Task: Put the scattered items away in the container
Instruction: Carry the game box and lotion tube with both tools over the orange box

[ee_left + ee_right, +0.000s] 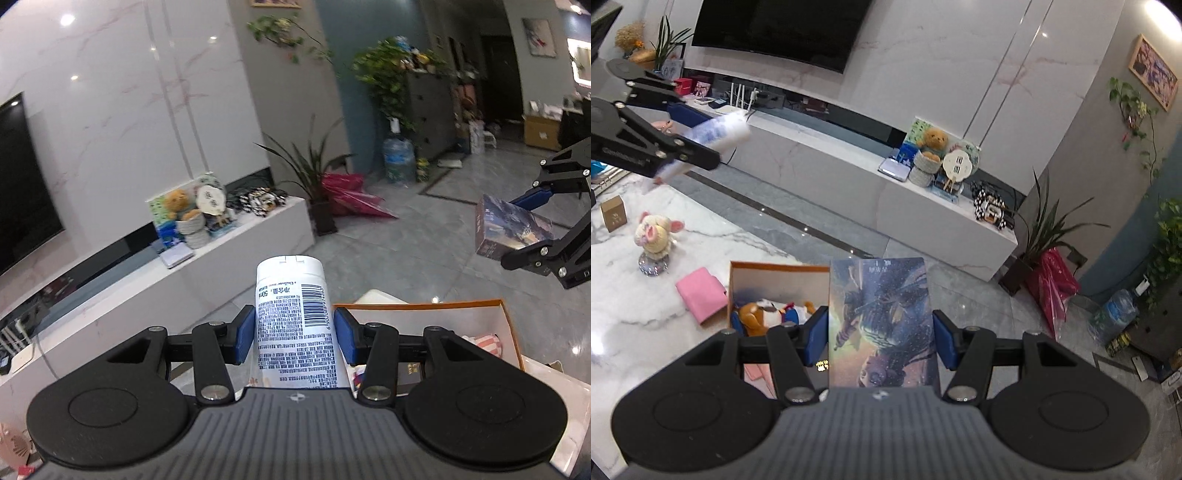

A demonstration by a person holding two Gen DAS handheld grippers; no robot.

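My left gripper (294, 334) is shut on a white tube (291, 317) with a barcode and small print, cap end pointing away, held in the air beside the orange-rimmed box (424, 305). My right gripper (881, 338) is shut on a flat box with blue fantasy artwork (882, 317), raised over the same orange-rimmed box (775, 266). In the left wrist view the right gripper (532, 225) shows at the right edge with the artwork box (511, 229). The right wrist view catches the left gripper (683, 129) at upper left with the blurred tube (713, 134). Plush toys (764, 312) lie inside the box.
On the marble table (635, 314) lie a pink wallet (701, 295), a plush sheep figure on a glass base (655, 236) and a small brown carton (614, 213). Beyond the table edge are grey floor tiles, a long white TV cabinet (886, 184) and potted plants (314, 173).
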